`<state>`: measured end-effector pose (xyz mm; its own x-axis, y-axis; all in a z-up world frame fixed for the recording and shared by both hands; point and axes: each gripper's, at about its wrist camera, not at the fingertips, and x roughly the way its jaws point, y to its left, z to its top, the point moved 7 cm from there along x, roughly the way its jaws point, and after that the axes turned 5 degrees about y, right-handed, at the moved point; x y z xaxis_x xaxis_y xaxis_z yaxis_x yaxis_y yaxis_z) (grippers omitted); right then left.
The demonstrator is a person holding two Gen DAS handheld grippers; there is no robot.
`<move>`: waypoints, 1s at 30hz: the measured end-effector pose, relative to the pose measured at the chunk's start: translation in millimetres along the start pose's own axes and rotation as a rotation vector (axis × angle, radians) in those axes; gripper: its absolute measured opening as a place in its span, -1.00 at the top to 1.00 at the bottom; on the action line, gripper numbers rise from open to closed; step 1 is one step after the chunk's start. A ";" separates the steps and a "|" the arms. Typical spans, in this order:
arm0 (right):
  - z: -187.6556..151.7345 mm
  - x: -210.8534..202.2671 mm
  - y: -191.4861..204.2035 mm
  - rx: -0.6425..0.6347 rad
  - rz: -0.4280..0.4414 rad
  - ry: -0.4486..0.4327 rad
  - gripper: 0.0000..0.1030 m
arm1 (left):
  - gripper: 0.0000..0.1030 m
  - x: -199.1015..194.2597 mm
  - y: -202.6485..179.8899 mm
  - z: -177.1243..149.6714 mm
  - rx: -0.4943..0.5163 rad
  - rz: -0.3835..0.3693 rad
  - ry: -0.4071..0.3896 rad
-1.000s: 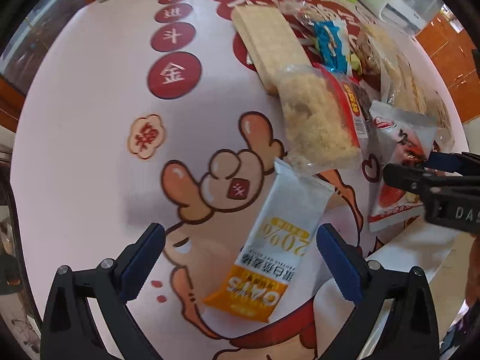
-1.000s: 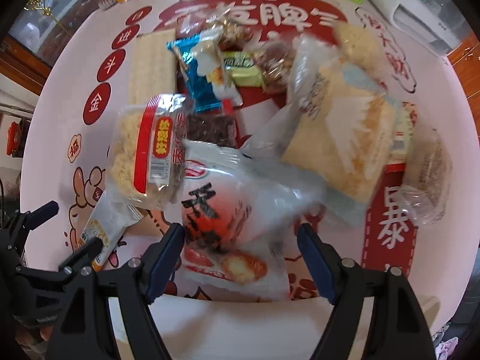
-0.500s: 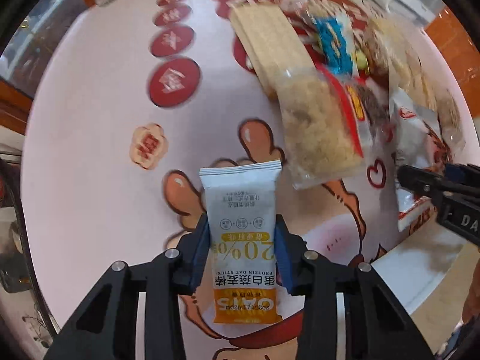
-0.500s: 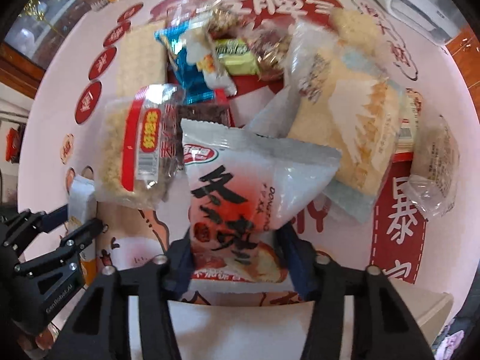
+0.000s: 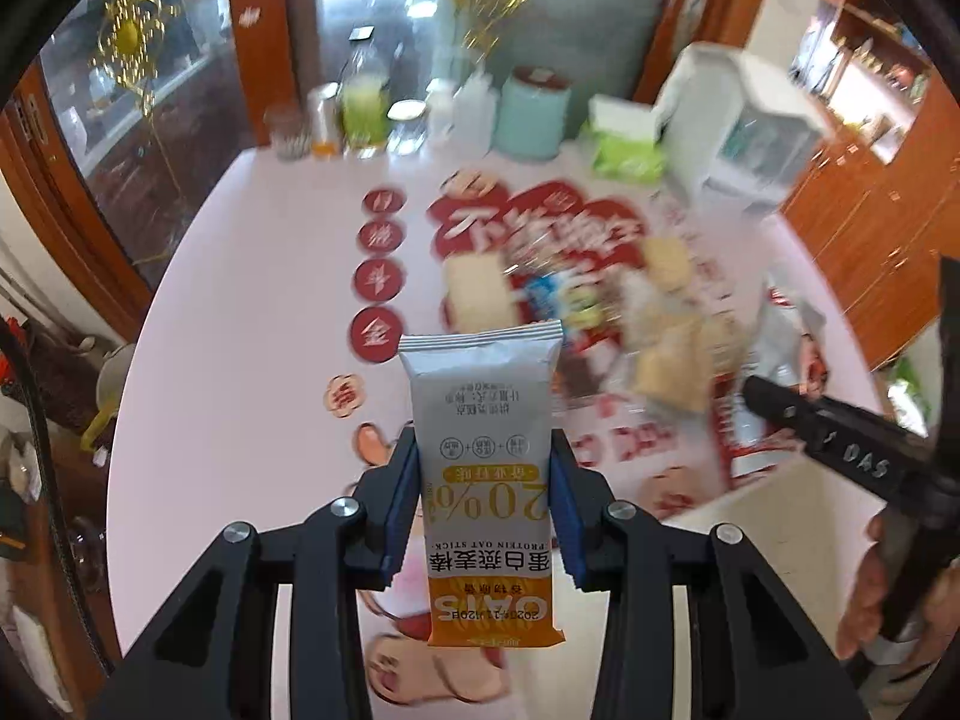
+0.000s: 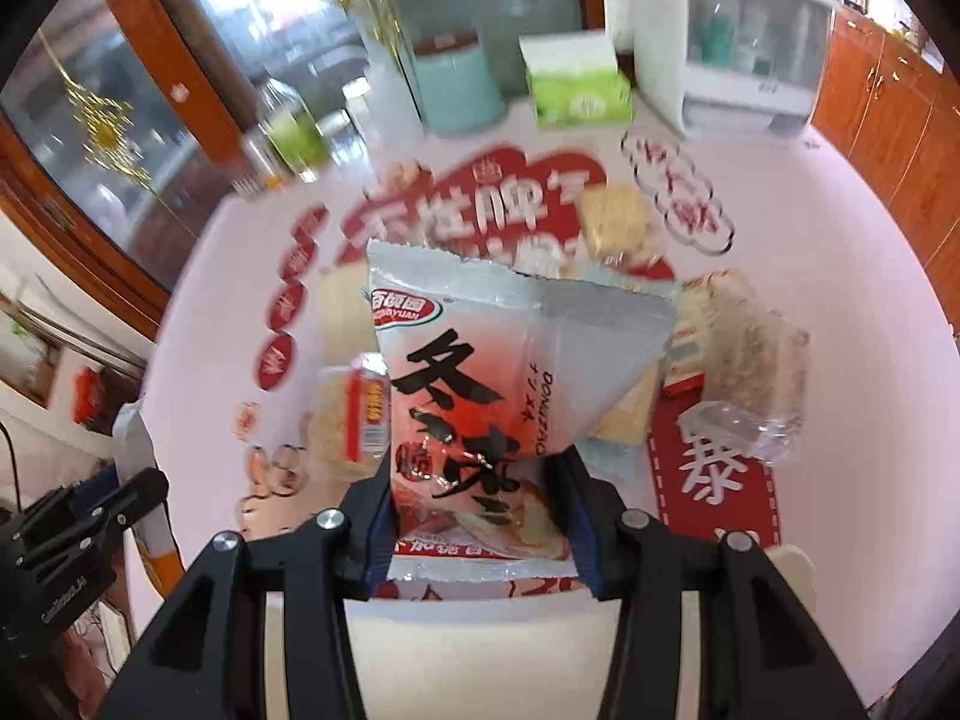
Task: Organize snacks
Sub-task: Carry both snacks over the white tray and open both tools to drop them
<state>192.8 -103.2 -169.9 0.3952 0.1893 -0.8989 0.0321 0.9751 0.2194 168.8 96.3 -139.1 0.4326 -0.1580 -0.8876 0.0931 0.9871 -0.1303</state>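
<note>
Both grippers have come up off the table since a second ago, each carrying a packet that was lying flat then. The left gripper is clamping the oat bar by its long edges, holding it clear above the table. The right gripper is squeezing the red packet near its lower end, its top hanging over the snack pile.

The table's left half is lying bare and open; its near edge is running just under both grippers. The pile is smeared with blur, so few packets are readable; the red packet is hiding the pile's middle. A noodle pack is sitting left of it, a clear bag to the right.

Along the far edge, bottles, a teal canister, a tissue box and a white appliance are crowding the rim.
</note>
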 end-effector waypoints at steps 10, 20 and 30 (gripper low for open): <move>-55.2 -102.1 -19.1 -0.112 0.035 -0.133 0.07 | 0.24 -57.8 -75.4 -49.5 0.019 -0.014 -0.079; -90.9 -137.6 -47.5 -0.176 0.022 -0.167 0.07 | 0.24 -78.9 -126.9 -73.5 0.050 0.050 -0.121; -119.0 -118.7 -51.4 -0.290 0.006 -0.083 0.06 | 0.25 -45.7 -139.7 -106.6 0.053 0.139 0.015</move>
<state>35.0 -162.0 -119.7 0.4683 0.1966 -0.8614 -0.2294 0.9686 0.0963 40.4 -31.5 -127.5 0.4310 -0.0190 -0.9022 0.0807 0.9966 0.0176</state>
